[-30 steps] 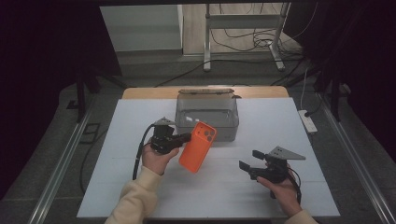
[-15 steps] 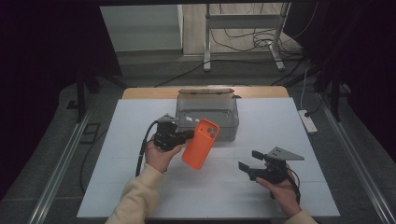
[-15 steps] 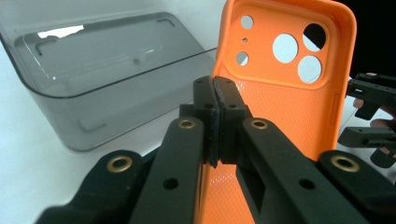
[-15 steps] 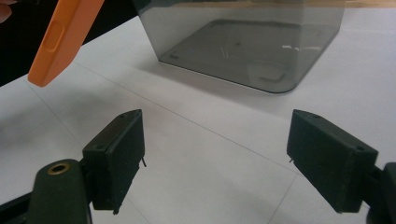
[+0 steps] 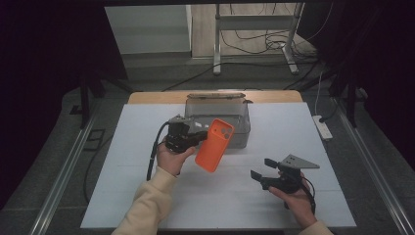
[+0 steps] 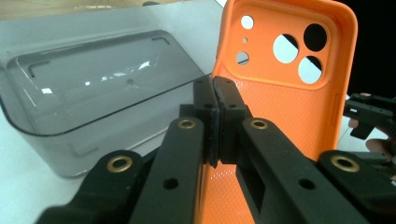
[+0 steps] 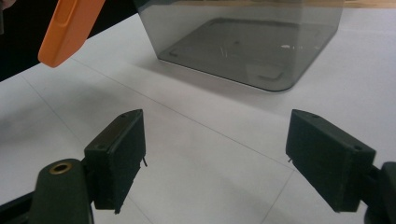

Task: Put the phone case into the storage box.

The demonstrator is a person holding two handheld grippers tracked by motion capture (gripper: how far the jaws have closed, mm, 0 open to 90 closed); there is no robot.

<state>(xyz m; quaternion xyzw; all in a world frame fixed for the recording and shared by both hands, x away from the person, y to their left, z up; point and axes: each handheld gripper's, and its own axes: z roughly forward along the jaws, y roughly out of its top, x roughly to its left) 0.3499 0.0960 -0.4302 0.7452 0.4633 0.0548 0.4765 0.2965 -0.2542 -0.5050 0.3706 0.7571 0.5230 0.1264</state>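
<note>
An orange phone case (image 5: 215, 145) with round camera holes hangs in the air just in front of the smoky clear plastic box (image 5: 218, 113). My left gripper (image 5: 195, 138) is shut on the case's side edge; in the left gripper view the jaws pinch the case (image 6: 285, 93) at its left rim, with the box (image 6: 93, 93) behind. My right gripper (image 5: 262, 169) rests low over the table at the right, open, nothing between its fingers (image 7: 116, 154). In the right gripper view the case's lower end (image 7: 65, 28) shows at upper left and the box (image 7: 243, 42) ahead.
The white table top (image 5: 122, 147) has bare room on both sides of the box. A wooden strip (image 5: 156, 97) runs along its far edge. A power strip (image 5: 322, 126) lies off the right edge. Cables and a metal stand (image 5: 254, 39) are on the floor beyond.
My left gripper has carried the orange case a little up and to the right, closer to the box. The right gripper has stayed in place.
</note>
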